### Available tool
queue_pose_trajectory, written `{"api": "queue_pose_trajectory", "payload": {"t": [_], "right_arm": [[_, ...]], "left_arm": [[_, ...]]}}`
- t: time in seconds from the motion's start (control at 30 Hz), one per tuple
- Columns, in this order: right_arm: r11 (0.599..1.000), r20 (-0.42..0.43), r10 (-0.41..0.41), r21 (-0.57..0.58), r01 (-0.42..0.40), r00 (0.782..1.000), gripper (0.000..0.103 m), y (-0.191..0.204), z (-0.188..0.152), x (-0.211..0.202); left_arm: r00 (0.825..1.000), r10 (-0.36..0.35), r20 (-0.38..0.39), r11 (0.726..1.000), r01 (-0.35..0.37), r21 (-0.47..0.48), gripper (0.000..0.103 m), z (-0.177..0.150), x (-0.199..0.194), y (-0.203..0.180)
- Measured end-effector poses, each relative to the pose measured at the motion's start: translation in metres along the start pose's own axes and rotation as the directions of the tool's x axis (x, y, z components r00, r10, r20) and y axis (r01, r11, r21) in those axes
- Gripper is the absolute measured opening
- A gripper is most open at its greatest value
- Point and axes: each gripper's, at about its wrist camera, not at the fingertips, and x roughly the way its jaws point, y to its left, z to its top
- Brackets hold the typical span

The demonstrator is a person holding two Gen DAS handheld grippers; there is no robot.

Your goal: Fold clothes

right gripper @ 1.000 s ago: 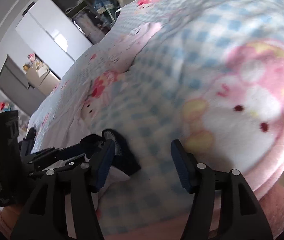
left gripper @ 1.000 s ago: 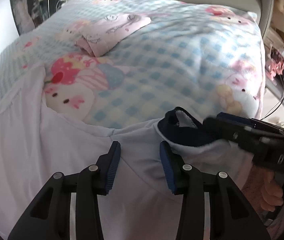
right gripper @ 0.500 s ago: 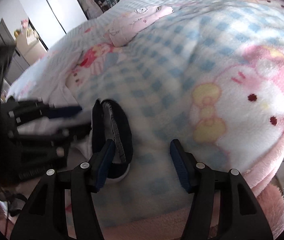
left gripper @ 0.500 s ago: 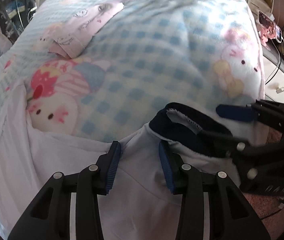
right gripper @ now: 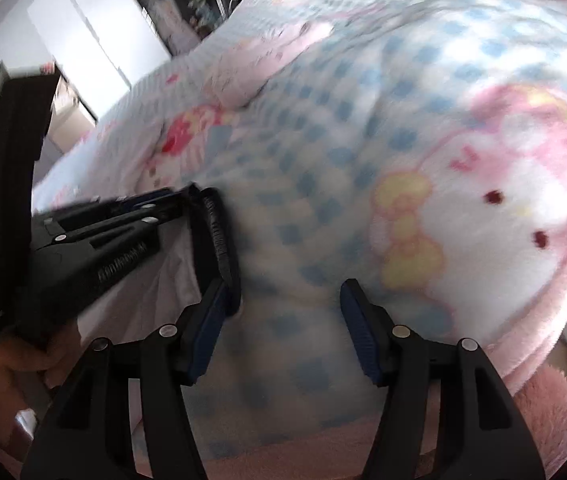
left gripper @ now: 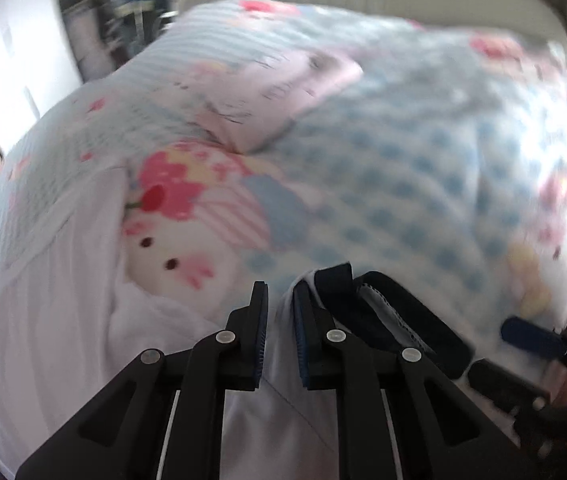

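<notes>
Left tongs (left gripper: 280,332) pinching white shirt (left gripper: 83,320), right tongs (right gripper: 283,328) spread beside its collar (right gripper: 219,240)

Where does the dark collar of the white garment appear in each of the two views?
Left wrist view: the dark collar is low and right of centre, just right of the left gripper.
Right wrist view: the collar is left of centre, above the inner finger of the right gripper.
Shared landmark: the folded pink cloth farther up the checked blanket.
</notes>
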Motion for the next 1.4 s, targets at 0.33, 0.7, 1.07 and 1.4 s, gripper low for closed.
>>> {"api": "queue_pose_trajectory", "payload": {"t": [0.33,0.7,1.07,1.4], "right_arm": [[0.961,-0.098,0.277,0.007,-0.277,0.956,0.060,0.010,-0.003,0.005],[0.997,0.023,-0.074,0.006,0.074,0.997,0.049,-0.010,0.016,0.008],[0.948,-0.126,0.308,0.121,-0.294,0.943,0.059,-0.016,0.006,0.027],[0.981,-0.053,0.191,0.040,-0.189,0.980,0.012,-0.007,0.010,0.025]], "left_arm": [[0.992,-0.122,0.024,0.989,0.124,-0.081,0.021,-0.019,-0.036,0.022],[0.970,-0.245,-0.009,0.967,0.243,-0.078,0.021,-0.057,-0.045,-0.005],[0.939,-0.306,-0.153,0.951,0.297,-0.080,0.021,-0.085,-0.020,-0.025],[0.921,-0.346,-0.178,0.937,0.331,-0.109,0.021,-0.090,-0.017,-0.020]]}}
